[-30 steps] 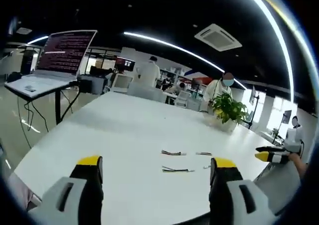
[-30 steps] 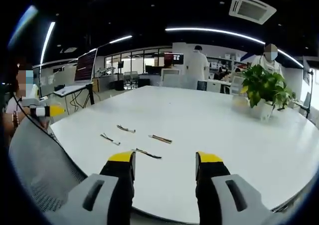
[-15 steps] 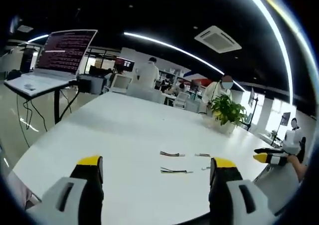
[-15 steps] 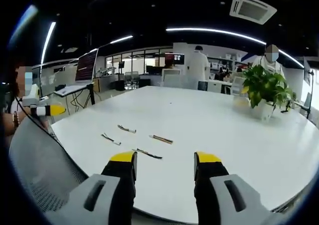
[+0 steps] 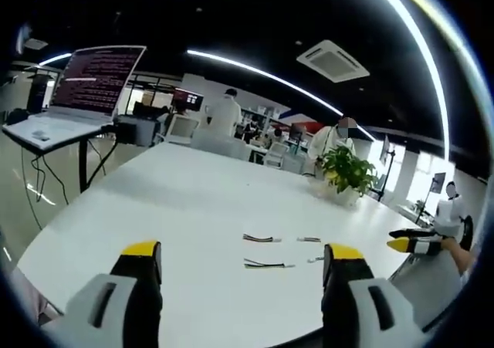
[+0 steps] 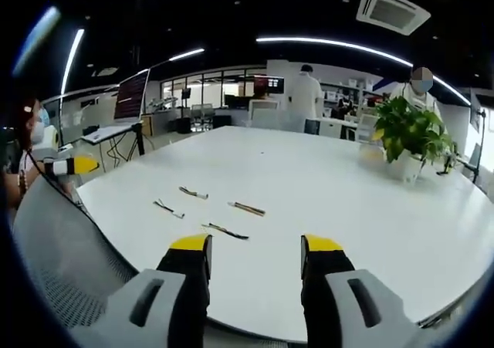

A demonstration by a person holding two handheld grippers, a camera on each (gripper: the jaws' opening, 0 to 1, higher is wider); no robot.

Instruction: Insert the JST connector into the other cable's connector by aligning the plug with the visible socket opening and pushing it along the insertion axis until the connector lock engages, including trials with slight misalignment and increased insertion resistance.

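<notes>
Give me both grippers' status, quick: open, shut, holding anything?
Left gripper: open, empty, jaws wide apart above the round white table.
Right gripper: open, empty; the short wired connector cables lie untouched.

You are in an open office or lab. You see a big white table point(image 6: 324, 178) with a potted plant point(image 6: 409, 136), a laptop point(image 5: 73, 93) on a stand, monitors point(image 6: 266, 86), ceiling light strips point(image 5: 262, 70), an air-conditioning unit point(image 6: 394, 10), and people in white coats point(image 6: 305, 97).
</notes>
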